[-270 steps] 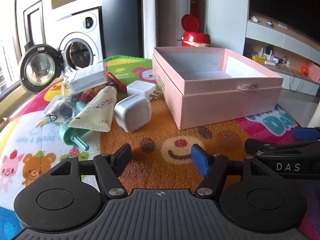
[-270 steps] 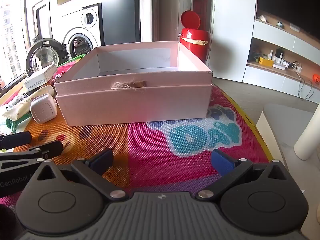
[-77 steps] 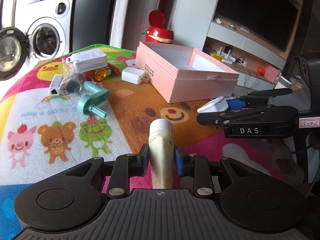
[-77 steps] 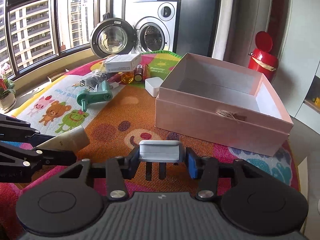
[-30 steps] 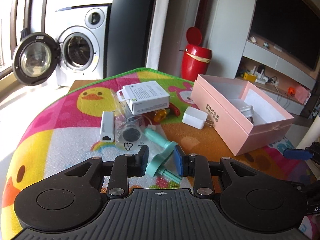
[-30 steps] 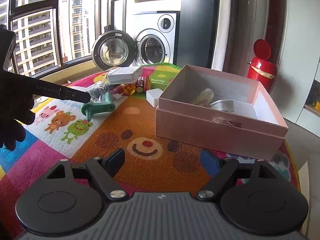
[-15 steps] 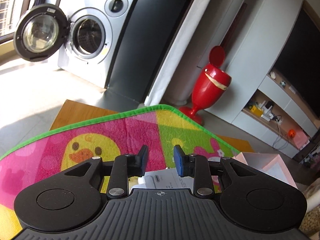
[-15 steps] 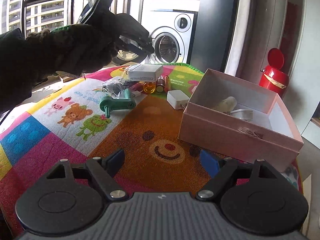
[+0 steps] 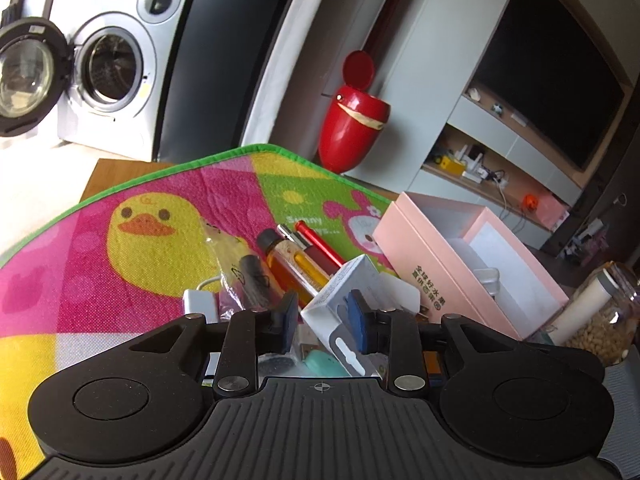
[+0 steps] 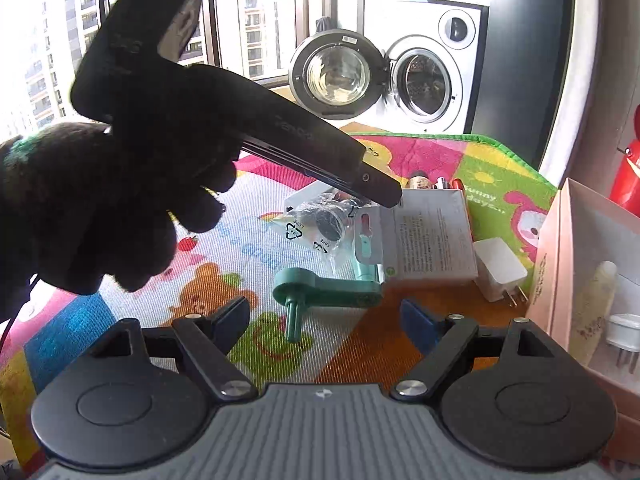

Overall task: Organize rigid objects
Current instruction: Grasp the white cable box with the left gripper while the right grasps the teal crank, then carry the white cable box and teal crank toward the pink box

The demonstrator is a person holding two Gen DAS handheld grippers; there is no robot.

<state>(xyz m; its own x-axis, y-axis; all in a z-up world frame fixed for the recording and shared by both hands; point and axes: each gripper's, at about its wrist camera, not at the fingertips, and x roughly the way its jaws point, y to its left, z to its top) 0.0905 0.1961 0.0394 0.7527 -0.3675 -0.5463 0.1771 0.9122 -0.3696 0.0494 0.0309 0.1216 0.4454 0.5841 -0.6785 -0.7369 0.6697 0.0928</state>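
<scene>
Left wrist view: our left gripper [image 9: 322, 318] hung over the clutter on the mat [image 9: 120, 272], its jaws a narrow gap apart at the near corner of the white carton [image 9: 348, 280]. Whether a pad touched the card we could not tell; we saw no grip. From the right wrist, the gloved hand [image 10: 100, 200] held that tool's tip above the carton's hang tab.

Our right gripper [image 10: 324, 320] stood wide open and empty, just near of the green crank [image 10: 328, 290], whose far end lay under the carton.

The pink box [image 9: 460, 280] sat at the mat's right with a cream tube [image 10: 592, 312] and a white plug [image 10: 622, 330] inside. A white charger [image 10: 498, 272] lay between it and the carton, and an amber bottle [image 9: 292, 262] and a bagged part [image 10: 320, 224] lay farther off.

We judged the sorting to be part done, with the next pick in hand. The left jaws looked too narrow for the carton and would need to widen or take an edge. The carton should lift clear before the crank is pulled.

The mat was a bright cartoon print with a green border. Beyond it stood a washer [image 9: 108, 68] with its door open, a red bin [image 9: 354, 124] and a dark screen [image 9: 552, 92].
</scene>
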